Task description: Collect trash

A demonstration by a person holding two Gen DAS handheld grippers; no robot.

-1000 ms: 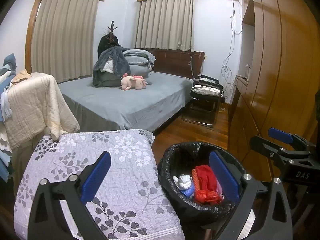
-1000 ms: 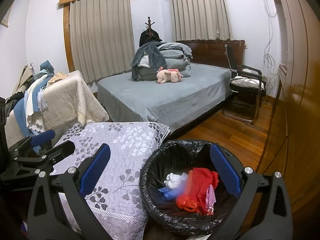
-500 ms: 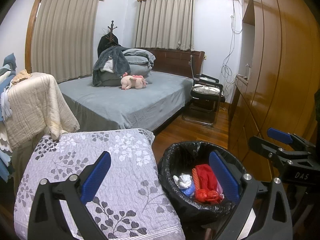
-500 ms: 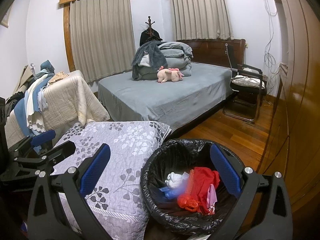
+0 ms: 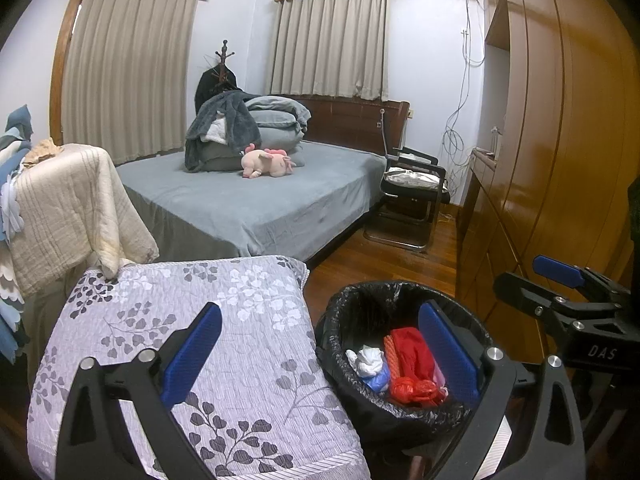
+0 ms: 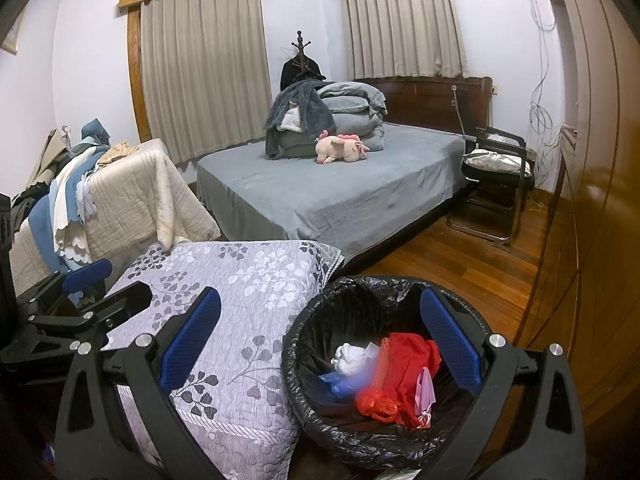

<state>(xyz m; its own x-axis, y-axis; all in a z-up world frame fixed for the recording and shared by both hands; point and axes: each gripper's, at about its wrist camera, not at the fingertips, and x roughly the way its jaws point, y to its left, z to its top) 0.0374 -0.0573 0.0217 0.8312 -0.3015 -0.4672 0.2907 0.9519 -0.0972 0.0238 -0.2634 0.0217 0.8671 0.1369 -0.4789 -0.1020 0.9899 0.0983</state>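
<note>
Left wrist view first. Left gripper (image 5: 320, 350) spread wide, holding nothing, blue fingers (image 5: 192, 354) apart over the quilt (image 5: 208, 320) and the bin (image 5: 400, 364). Bin at 5 o'clock, black-lined, just beside the quilt's edge. Inside: red bag (image 5: 412, 364), white wad (image 5: 370, 362), something blue under it. Right gripper (image 5: 568, 292) out at 3 o'clock, well apart from the bin, also parted, also empty.

Over to the right wrist view. Right gripper (image 6: 320, 350) wide open, nothing between the fingers (image 6: 450, 344). Bin (image 6: 320, 336) at 6 o'clock, same trash (image 6: 400, 376) heaped toward its right side, part of it blurred. Left gripper (image 6: 104, 288) at 9 o'clock, low over the quilt (image 6: 248, 280). No loose trash to be seen on the floor (image 6: 460, 256) or the bed (image 6: 340, 188).

Risks from here, as a judgement: a finger catching the liner's loose rim and dragging it inward; a nudge tipping the light bin off the quilt's side; a reach into the heap snagging the red bag and pulling trash back out.
</note>
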